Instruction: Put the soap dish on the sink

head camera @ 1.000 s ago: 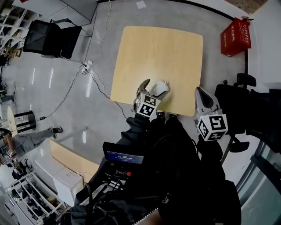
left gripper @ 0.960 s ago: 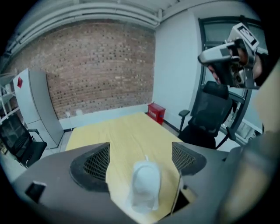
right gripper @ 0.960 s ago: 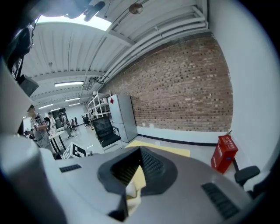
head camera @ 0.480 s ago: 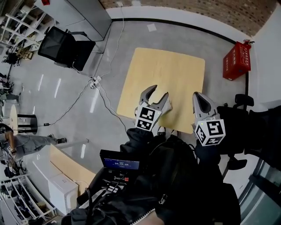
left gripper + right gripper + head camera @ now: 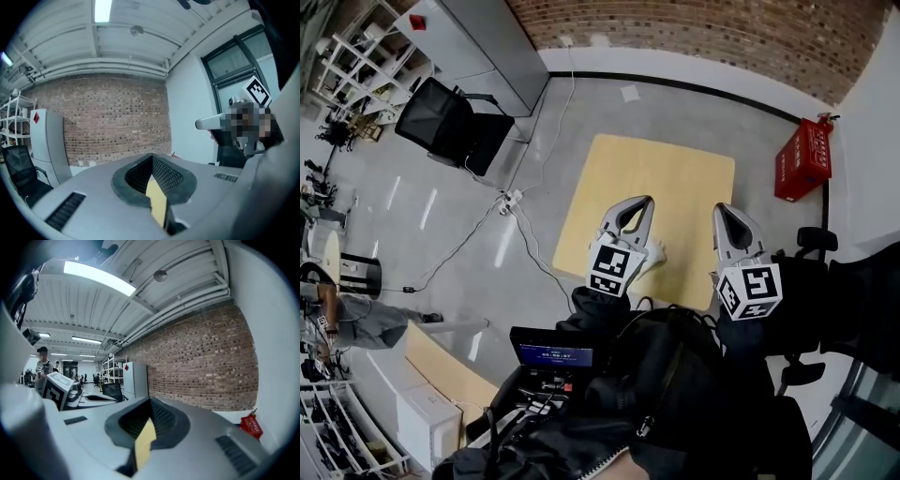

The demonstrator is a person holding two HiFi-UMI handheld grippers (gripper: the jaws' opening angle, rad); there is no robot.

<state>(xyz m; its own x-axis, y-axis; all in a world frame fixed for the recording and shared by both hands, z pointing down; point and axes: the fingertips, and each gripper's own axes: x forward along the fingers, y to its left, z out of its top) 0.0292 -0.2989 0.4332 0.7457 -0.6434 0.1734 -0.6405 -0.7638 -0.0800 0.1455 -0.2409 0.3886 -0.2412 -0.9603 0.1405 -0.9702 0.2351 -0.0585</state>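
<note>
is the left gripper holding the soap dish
No, the left gripper has just closed its jaws on each other, and nothing is between them.

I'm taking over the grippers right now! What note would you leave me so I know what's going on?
Left gripper: up over the table's near edge, jaws have just been closing and are now shut, nothing between them.
Right gripper: up beside it, jaws together, empty.
Soap dish: likely the white thing on the wooden table, partly hidden behind the left gripper; neither gripper holds it.
Done: nothing yet. No sink in view.
Left: pick up the dish, find the sink, set it there.
</note>
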